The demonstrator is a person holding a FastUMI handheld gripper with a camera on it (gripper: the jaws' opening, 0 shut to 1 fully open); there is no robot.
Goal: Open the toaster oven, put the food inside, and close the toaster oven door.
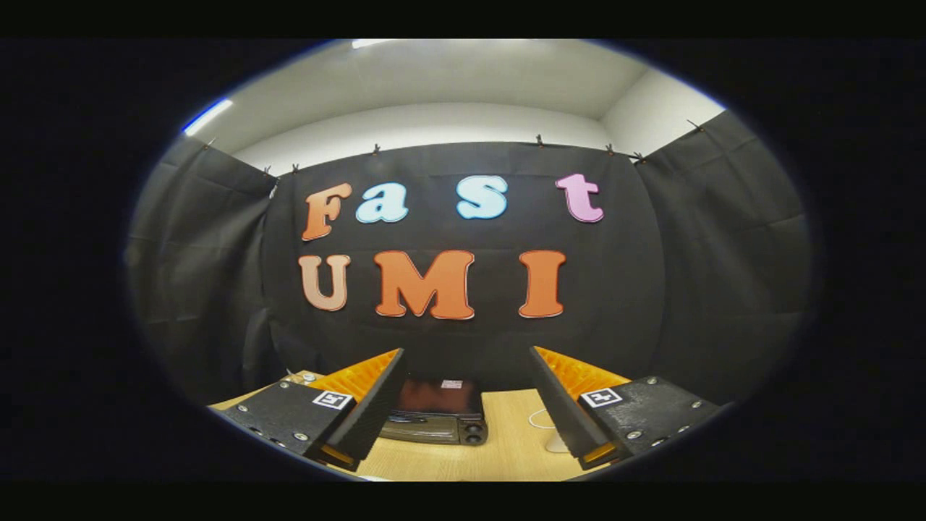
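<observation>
I'm looking across a wooden table that is taking up the space ahead of my fingers, with the booth's black cloth hanging behind it. I'm holding the claw high and level, so the table is sitting low between the fingers; I'm judging this as a starting pose, kept back to take in the whole layout before moving in.

The toaster oven is sitting on the table beyond my fingers, roughly centred in the gap between them but nearer my left finger, which is covering its left end. Its door is looking closed, dark glass facing me, with two knobs at its right end. Facing me like that, the door should be reachable head-on.

My gripper is spread wide, holding nothing, the fingers well apart and touching nothing. I'm guessing the wide spread is there to be ready for the door handle; I can't make the handle out clearly from here.

A small white object with a thin cord is lying on the table just beside my right finger, partly hidden by it. Can't tell what it is, or whether it's the food. Something small is also peeking past my left finger, too hidden to name.

Task is looking not yet begun: door shut, nothing loaded. Next I'd be needing to come down and forward toward the door.
</observation>
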